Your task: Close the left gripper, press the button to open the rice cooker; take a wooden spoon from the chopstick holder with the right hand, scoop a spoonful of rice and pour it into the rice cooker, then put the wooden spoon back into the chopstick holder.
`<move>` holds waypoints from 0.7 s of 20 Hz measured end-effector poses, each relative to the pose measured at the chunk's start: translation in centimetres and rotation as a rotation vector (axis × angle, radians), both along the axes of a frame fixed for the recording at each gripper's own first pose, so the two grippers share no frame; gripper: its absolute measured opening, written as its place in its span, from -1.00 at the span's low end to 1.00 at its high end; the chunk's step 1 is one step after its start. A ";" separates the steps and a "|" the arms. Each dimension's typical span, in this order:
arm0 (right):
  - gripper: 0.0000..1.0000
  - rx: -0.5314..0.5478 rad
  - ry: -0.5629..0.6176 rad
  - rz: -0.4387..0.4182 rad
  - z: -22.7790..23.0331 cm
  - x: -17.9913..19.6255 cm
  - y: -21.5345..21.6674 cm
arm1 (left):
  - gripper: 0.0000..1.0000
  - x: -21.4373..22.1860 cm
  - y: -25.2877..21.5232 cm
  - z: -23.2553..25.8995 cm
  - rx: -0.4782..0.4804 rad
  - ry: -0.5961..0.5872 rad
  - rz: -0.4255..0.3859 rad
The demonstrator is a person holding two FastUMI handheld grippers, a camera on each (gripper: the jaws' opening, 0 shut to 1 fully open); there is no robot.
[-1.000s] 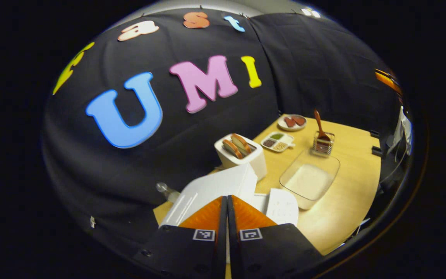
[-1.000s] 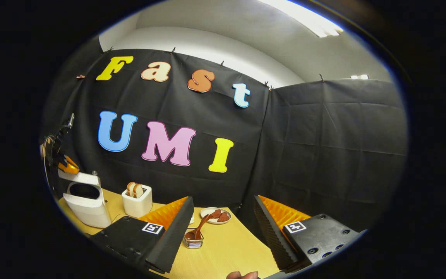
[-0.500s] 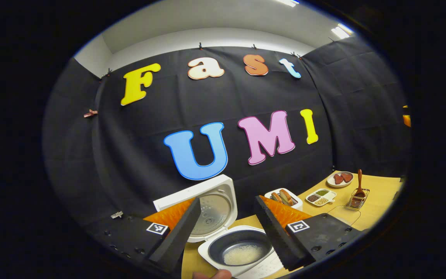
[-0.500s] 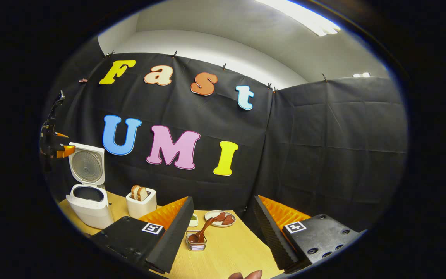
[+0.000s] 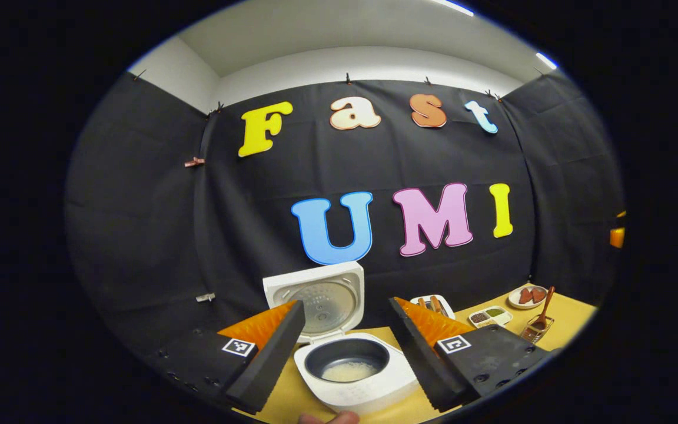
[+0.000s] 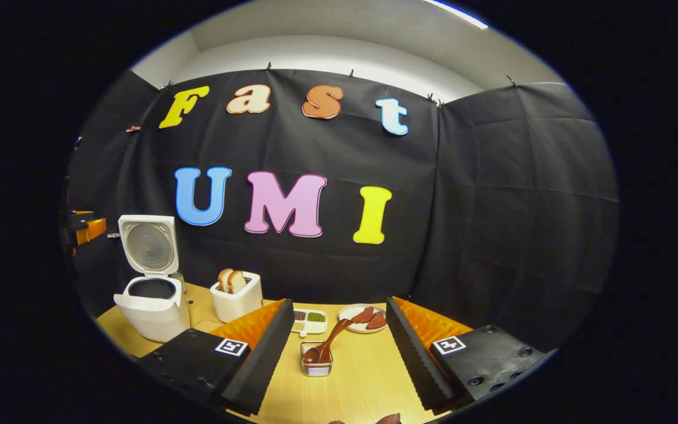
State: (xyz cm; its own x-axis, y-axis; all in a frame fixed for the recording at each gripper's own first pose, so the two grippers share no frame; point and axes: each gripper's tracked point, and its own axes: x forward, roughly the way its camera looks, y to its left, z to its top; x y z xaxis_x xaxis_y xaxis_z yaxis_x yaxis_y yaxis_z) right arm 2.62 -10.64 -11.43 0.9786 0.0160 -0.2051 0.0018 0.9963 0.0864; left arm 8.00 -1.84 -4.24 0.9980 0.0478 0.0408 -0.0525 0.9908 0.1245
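Note:
The white rice cooker (image 5: 351,377) stands with its lid (image 5: 318,300) up; a little rice lies in its dark pot (image 5: 348,368). My left gripper (image 5: 345,347) hovers open in front of it, fingers either side, nothing held. In the right gripper view the cooker (image 6: 152,303) sits at far left with lid (image 6: 148,244) raised. The wooden spoon (image 6: 330,341) leans in the wire chopstick holder (image 6: 316,360), straight ahead between the fingers of my open right gripper (image 6: 339,347). The left gripper view has the spoon (image 5: 545,303) and holder (image 5: 533,331) at far right.
A white toaster (image 6: 236,300) with bread slices stands right of the cooker. A divided dish of grains (image 6: 309,321) and a plate of red slices (image 6: 365,318) lie behind the holder on the wooden table (image 6: 362,377). The other gripper (image 6: 83,227) hangs at the left edge.
The left gripper went from shut over the cooker to open and drew back and up. The cooker's lid swung open. The right gripper view shifted, bringing the holder nearer its centre.

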 end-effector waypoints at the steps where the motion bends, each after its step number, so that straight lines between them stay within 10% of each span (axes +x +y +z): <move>1: 0.95 0.013 0.011 0.024 -0.8 0.7 0.0 | 0.92 -0.4 -0.6 -0.5 -0.020 0.009 0.012; 14: 0.94 0.244 0.257 0.209 -17.1 9.9 0.8 | 0.93 -4.6 -6.1 -0.7 0.063 0.011 0.101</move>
